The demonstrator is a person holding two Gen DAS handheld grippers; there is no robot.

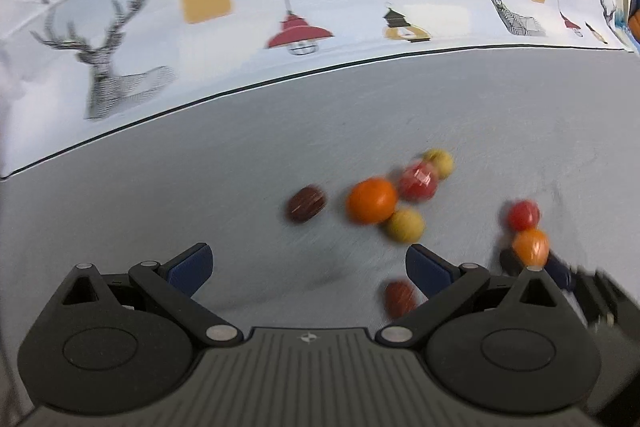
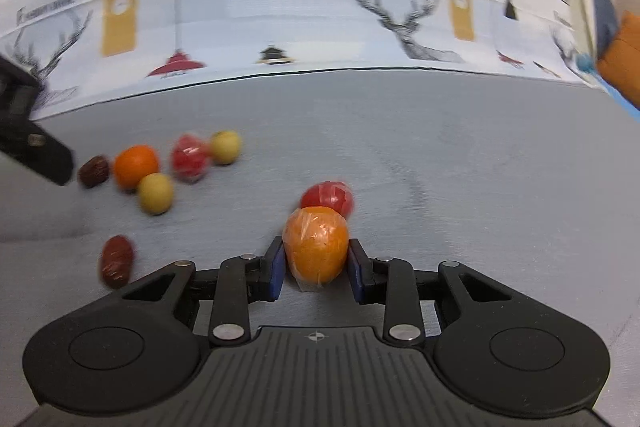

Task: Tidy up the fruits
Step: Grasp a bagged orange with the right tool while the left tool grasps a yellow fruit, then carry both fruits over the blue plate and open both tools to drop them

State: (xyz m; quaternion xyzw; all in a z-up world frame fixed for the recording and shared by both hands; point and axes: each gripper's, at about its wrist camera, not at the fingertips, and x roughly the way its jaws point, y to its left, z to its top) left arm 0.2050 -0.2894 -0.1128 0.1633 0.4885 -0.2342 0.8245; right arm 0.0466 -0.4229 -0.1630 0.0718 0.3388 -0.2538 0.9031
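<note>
Orange and wrapped in clear film, the fruit (image 2: 315, 250) in the right wrist view sits squarely between the blue pads (image 2: 275, 267) of the right tongs (image 2: 315, 269), which are closed in until both pads meet its sides. It looks gripped at its widest part, low to the grey table (image 2: 460, 155). A red wrapped fruit (image 2: 330, 197) lies just behind it, touching or nearly so. To do this step well, I would judge the lift should go straight up, with steady pressure, because the slippery film may let the round fruit squirm out, and a sideways drag would knock the red one away. Off to the left lies a loose cluster: a second orange (image 2: 135, 166), two yellow fruits (image 2: 156, 193), another red one (image 2: 190, 157) and a dark date (image 2: 94, 171), with a second date (image 2: 117, 259) nearer the camera.

In the left wrist view, the left tongs (image 1: 308, 267) stand wide open with nothing between the pads, above bare table. The cluster lies ahead and to the right of them, the nearer date (image 1: 400, 298) just inside the right-hand pad (image 1: 426, 273). At the far right, the gripped orange fruit (image 1: 531, 247) shows with the red one behind it. Blur makes finer detail hard to tell.
</note>
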